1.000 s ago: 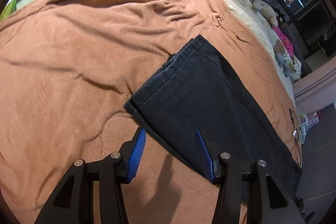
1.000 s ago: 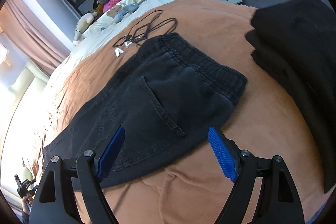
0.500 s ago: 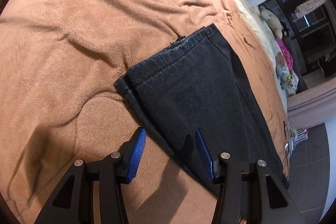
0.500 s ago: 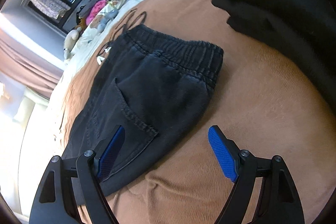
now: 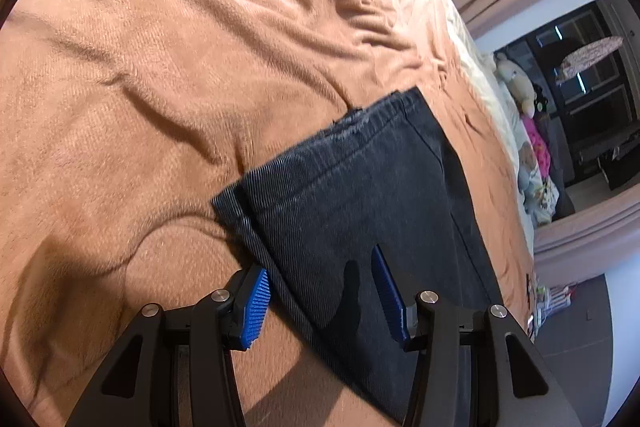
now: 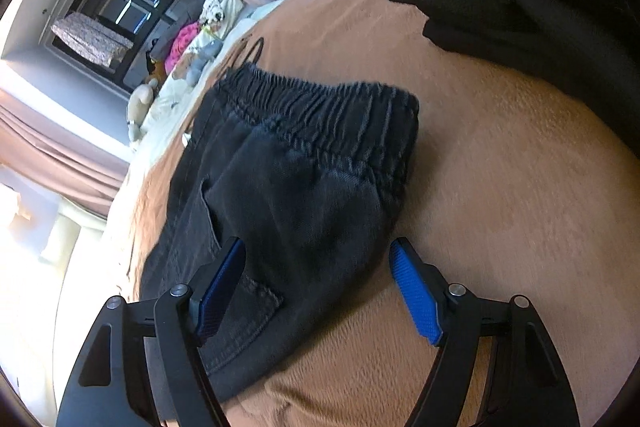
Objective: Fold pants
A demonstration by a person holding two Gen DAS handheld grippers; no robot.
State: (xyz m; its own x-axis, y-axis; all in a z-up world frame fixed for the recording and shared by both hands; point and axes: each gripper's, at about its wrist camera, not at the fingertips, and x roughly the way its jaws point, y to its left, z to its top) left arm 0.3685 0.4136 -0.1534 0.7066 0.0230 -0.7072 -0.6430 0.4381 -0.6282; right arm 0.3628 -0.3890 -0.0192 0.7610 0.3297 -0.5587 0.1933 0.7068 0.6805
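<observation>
We are finding the black pants [image 6: 304,179] lying flat on the brown bedspread [image 5: 168,67], left gripper [image 5: 320,301] gaping astride their hem, right gripper [image 6: 318,293] closing around the seat, neither gripping.

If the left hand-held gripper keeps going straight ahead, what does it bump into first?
Most likely the pants: their near edge by the leg end lies between the open fingers of the left hand-held gripper, with the blanket underneath. Depth is hard to judge.
</observation>
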